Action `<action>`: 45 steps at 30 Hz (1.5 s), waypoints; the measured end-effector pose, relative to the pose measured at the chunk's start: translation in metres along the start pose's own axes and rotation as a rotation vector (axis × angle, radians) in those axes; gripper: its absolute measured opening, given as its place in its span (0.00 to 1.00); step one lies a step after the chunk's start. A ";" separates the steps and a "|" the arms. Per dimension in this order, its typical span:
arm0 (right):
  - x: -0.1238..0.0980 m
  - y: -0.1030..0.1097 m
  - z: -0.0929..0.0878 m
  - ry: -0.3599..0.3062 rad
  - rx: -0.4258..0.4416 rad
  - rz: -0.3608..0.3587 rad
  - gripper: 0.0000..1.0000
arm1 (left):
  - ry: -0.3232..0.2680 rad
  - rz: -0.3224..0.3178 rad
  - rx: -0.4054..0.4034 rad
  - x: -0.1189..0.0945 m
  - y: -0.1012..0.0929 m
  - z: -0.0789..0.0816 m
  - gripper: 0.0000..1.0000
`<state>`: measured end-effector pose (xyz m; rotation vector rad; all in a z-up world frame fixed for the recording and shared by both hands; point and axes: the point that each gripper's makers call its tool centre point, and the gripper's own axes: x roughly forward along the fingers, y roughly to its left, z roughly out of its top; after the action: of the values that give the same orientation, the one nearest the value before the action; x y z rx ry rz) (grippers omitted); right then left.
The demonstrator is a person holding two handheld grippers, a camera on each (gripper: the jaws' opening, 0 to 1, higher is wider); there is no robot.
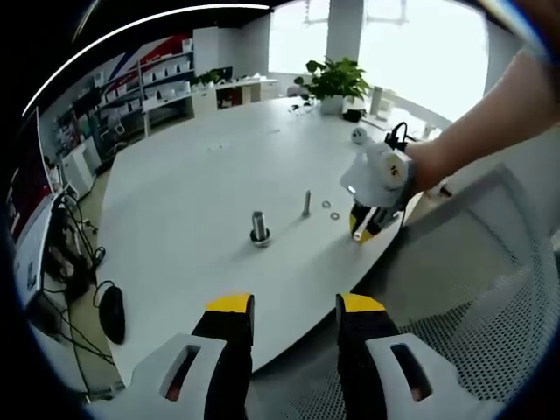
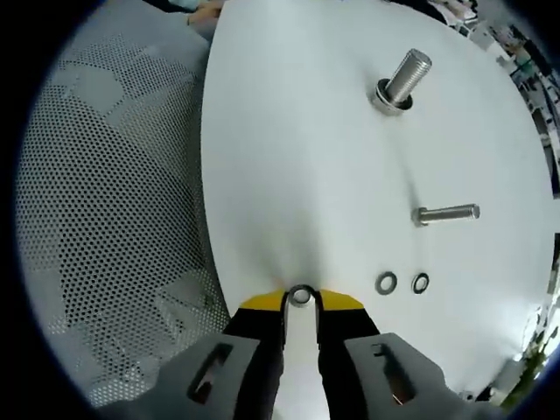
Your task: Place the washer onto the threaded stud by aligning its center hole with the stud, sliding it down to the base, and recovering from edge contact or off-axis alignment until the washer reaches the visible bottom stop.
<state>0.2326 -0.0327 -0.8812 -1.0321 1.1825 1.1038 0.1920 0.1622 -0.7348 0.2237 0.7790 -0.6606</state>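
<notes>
Light: bright daylight from windows (image 1: 411, 35), blown out.
Table (image 2: 289, 175): evenly lit, soft shadows.
Edges: strong fisheye bending.
Focus: mostly sharp.

Smooth matt white table (image 2: 289, 175). Bright bare metal on thick stud (image 2: 404, 79), ridged with thread, a metal washer at its base; same shiny metal on thin stud (image 2: 448, 213). Small silvery metal washer (image 2: 301, 296) pinched at tips of right gripper (image 2: 301, 302), two more loose washers (image 2: 402, 283) alike. Matt black jaws with yellow tips, pale grey plastic bodies, also on left gripper (image 1: 296, 306). Grey perforated mesh chair (image 2: 114, 219), dull finish.
</notes>
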 end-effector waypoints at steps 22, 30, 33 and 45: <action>-0.001 -0.003 0.001 -0.075 0.163 -0.032 0.13 | -0.024 0.011 -0.004 -0.001 0.002 0.005 0.37; -0.002 -0.003 0.000 -0.090 0.235 -0.040 0.13 | -0.025 0.014 -0.004 -0.001 0.003 0.005 0.37; -0.002 -0.006 -0.002 -0.098 0.267 -0.043 0.13 | -0.025 0.014 -0.007 -0.001 0.004 0.005 0.37; -0.007 -0.012 -0.003 -0.131 0.300 -0.060 0.13 | -0.023 0.015 -0.003 0.000 0.004 0.005 0.37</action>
<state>0.2433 -0.0382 -0.8742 -0.7479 1.1626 0.8999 0.1974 0.1627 -0.7311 0.2184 0.7552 -0.6464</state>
